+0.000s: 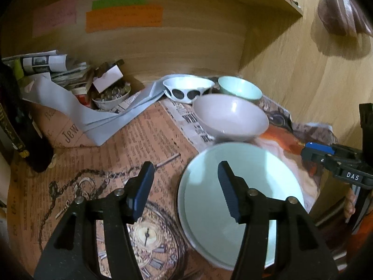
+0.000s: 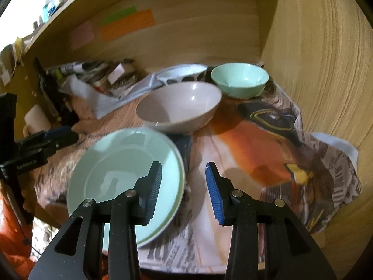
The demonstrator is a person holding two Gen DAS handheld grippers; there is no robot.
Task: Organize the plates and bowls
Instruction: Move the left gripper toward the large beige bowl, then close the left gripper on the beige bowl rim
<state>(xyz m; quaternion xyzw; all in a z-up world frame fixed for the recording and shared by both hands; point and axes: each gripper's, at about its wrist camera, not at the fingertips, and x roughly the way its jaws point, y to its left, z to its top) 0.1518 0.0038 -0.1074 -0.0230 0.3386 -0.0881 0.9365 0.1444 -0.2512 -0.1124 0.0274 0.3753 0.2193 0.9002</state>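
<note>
A pale mint plate [image 1: 209, 210] [image 2: 112, 163] lies on a second plate over newspaper-covered shelf. My left gripper [image 1: 185, 186] is open, above the plate's left rim: one finger is over the paper, the other over the plate. My right gripper [image 2: 184, 186] is open too and straddles the right rim from above, with nothing pressed between its pads. Behind stand a pale pinkish bowl [image 1: 230, 116] [image 2: 179, 105], a mint bowl [image 1: 240, 88] [image 2: 240, 79] and a white bowl with black ovals [image 1: 186, 88] [image 2: 181, 72]. Each gripper shows at the edge of the other's view [image 1: 326, 156] [image 2: 58, 137].
At the back left lie a heap of newspapers [image 1: 58, 70], a small bowl of metal odds and ends [image 1: 109, 98] and a dark bottle [image 1: 23, 128]. Wooden walls close the back and right side [image 2: 326, 70]. Coloured paper notes [image 1: 123, 18] stick on the back wall. A white mug [image 2: 37, 119] stands left.
</note>
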